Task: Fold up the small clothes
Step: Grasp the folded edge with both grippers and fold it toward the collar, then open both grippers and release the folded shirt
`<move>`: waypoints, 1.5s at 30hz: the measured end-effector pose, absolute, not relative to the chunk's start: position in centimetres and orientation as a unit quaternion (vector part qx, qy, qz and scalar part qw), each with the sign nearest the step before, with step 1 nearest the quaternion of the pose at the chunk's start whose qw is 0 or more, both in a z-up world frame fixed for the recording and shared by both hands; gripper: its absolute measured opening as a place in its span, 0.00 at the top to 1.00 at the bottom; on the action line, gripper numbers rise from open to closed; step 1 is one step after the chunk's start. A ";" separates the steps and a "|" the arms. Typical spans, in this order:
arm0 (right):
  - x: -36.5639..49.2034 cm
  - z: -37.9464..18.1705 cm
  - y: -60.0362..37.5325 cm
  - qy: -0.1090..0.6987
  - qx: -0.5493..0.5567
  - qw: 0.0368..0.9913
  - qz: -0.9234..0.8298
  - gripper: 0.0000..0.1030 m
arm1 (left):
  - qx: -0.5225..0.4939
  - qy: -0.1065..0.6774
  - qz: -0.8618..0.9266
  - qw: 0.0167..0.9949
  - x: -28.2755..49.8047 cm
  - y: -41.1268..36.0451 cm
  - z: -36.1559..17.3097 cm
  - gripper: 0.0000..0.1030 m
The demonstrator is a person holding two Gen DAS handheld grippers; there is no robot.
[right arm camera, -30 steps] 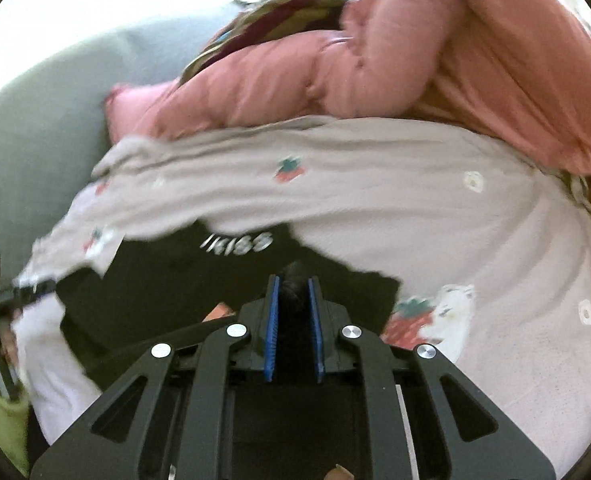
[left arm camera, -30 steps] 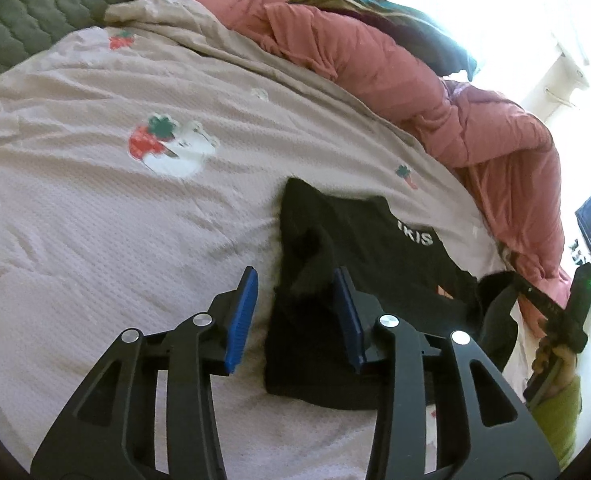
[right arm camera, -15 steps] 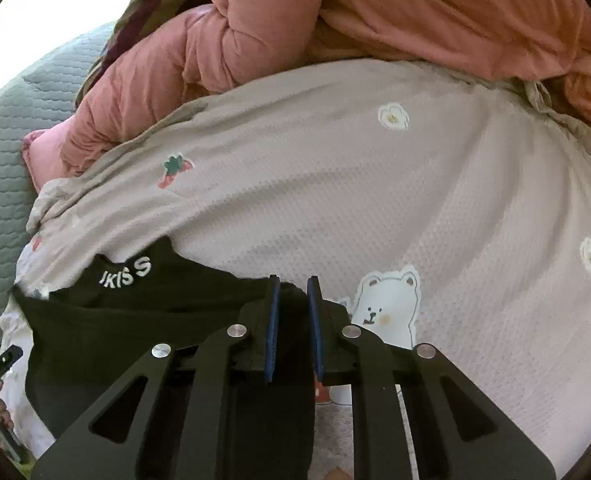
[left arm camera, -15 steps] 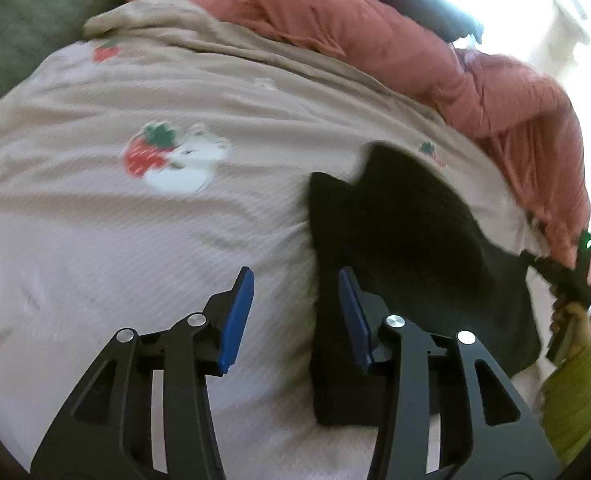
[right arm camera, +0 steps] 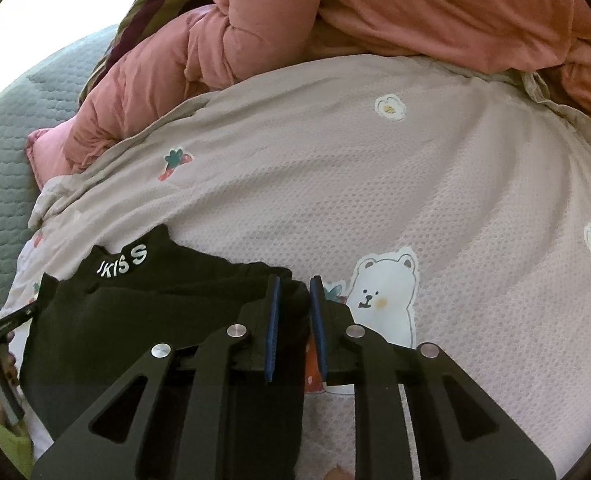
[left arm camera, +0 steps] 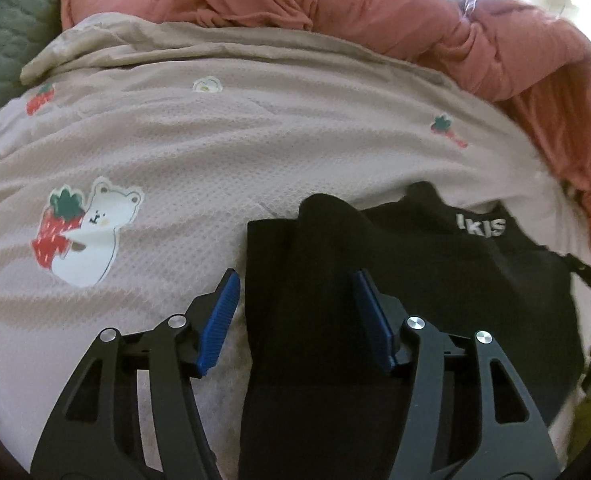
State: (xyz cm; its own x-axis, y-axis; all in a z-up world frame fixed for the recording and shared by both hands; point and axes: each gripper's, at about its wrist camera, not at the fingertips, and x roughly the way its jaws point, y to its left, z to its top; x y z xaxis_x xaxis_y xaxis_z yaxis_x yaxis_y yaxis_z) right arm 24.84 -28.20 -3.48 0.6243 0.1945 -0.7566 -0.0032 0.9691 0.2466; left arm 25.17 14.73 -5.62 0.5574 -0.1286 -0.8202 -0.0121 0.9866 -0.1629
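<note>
The left claw [left arm camera: 295,312] stood with its blue-padded jaws spread, straddling the near left edge of a small black folded garment with white lettering [left arm camera: 395,280]; the left pad hung over bare bedcover just beside the cloth, the right pad over the black fabric, and neither pressed on it. The jaws had opened a little within the last second and then held about steady.

The right claw [right arm camera: 295,312] had its blue pads drawn nearly together, with a narrow slot between them. A fold of the black garment [right arm camera: 135,320] sat in that slot at its right corner. The jaws had eased apart slightly in the last moments, and whether the pads still pressed the cloth could not be told.

The garment lay flat on a pale beige waffle-textured bedcover [left arm camera: 215,152] [right arm camera: 435,200], its lettered band at the far edge. In the left wrist view, a printed white bear hugging a strawberry [left arm camera: 83,236] lay on the cover to the left of the garment. In the right wrist view, another printed white bear [right arm camera: 383,292] sat just to the right of the garment, beside the right claw. Beyond the garment, along the far side of the cover, a rumpled salmon-pink quilt [left arm camera: 335,0] [right arm camera: 375,20] was heaped. A grey-green quilted mattress pad [right arm camera: 11,128] showed to the far left of the garment.
</note>
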 end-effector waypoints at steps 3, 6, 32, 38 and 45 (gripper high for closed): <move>24.9 -3.6 -28.0 0.433 0.106 0.893 0.059 0.84 | -0.054 0.460 -0.029 0.886 25.1 14.0 -5.5 0.90; 24.8 -3.4 -27.9 0.429 0.101 0.896 0.060 0.90 | -0.044 0.440 -0.028 0.896 24.4 13.9 -4.7 0.95; 28.1 -5.0 -25.2 0.433 0.043 0.900 -0.004 0.90 | -0.111 0.412 0.035 0.903 23.7 17.5 -6.7 0.78; 26.9 -3.9 -24.5 0.416 0.016 0.909 -0.012 0.71 | -0.087 0.397 0.051 0.912 21.9 17.4 -5.2 0.61; 23.1 -2.1 -23.7 0.388 0.005 0.922 0.001 0.54 | -0.087 0.373 0.054 0.922 19.4 16.7 -2.8 0.44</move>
